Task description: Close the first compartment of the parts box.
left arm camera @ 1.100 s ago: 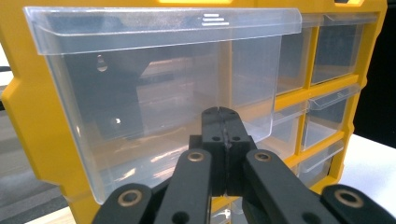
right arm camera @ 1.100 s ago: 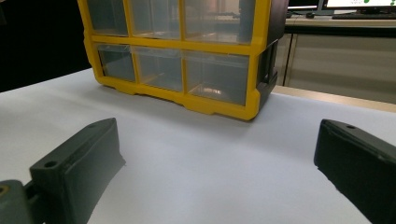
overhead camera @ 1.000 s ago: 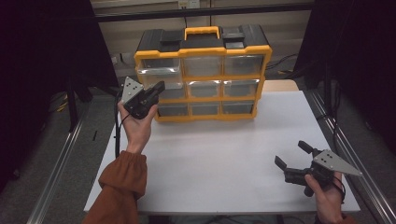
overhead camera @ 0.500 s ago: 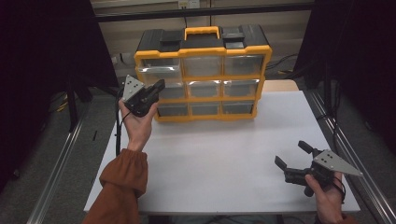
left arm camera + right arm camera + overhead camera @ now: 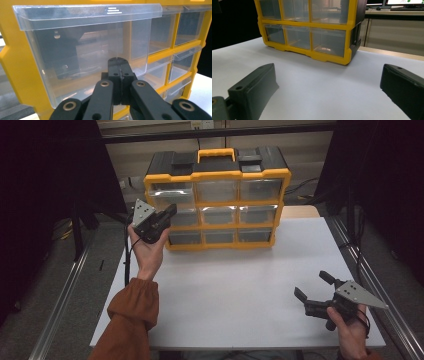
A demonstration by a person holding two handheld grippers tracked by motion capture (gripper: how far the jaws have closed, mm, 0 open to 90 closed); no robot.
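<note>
One drawer (image 5: 85,50), the clear top-left one of the yellow organiser (image 5: 217,200) standing at the far edge of the white table (image 5: 235,285), is being faced by the left gripper (image 5: 167,215), whose jaws are being kept pressed together on nothing, tips just short of the drawer's front below its wide level lip. Well apart, near the table's front right corner, the right gripper (image 5: 312,287) is being held with jaws spread and empty, so the left hand is being judged much the nearer.

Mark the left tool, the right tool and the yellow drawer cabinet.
left tool (image 5: 172,210), high view, at its closed black tips.
right tool (image 5: 312,285), high view, midway between its spread tips.
yellow drawer cabinet (image 5: 218,174), high view, on its upper yellow frame.
</note>
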